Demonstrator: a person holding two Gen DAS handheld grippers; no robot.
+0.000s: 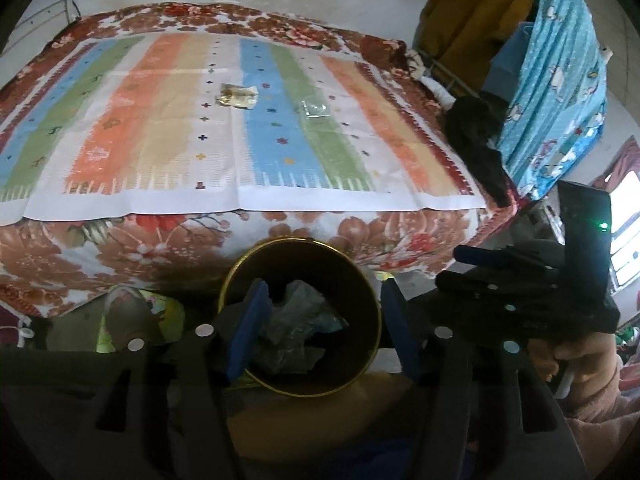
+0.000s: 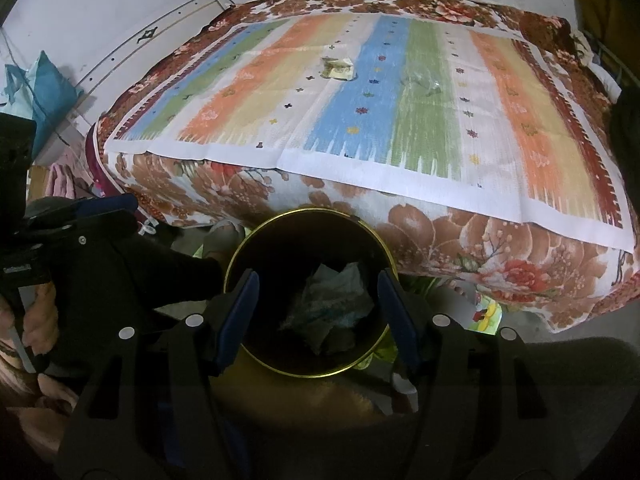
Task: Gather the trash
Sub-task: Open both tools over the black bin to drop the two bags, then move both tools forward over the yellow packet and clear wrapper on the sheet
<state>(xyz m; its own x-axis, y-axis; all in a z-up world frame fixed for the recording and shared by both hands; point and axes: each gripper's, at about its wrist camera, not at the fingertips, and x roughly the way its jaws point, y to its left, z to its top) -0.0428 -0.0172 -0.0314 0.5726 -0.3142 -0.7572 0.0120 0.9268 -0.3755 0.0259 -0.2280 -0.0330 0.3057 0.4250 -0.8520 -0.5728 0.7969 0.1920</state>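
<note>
A round dark bin with a gold rim (image 1: 362, 280) (image 2: 236, 268) stands on the floor before the bed, with crumpled grey-green trash (image 1: 298, 328) (image 2: 332, 300) inside. My left gripper (image 1: 320, 328) is open and empty above the bin. My right gripper (image 2: 318, 312) is open and empty above it too, and shows at the right of the left wrist view (image 1: 520, 276). On the striped cloth (image 1: 260, 148) (image 2: 360, 120) lie a crumpled yellowish wrapper (image 1: 237, 95) (image 2: 339, 69) and a clear plastic piece (image 1: 315, 109) (image 2: 424, 80).
The bed has a floral blanket (image 1: 160, 240) (image 2: 480, 240). A blue patterned curtain (image 1: 560, 80) and dark clothes (image 1: 476, 140) hang at its right. A blue bag (image 2: 44, 88) leans on the wall at left. Colourful items (image 2: 486, 314) lie on the floor.
</note>
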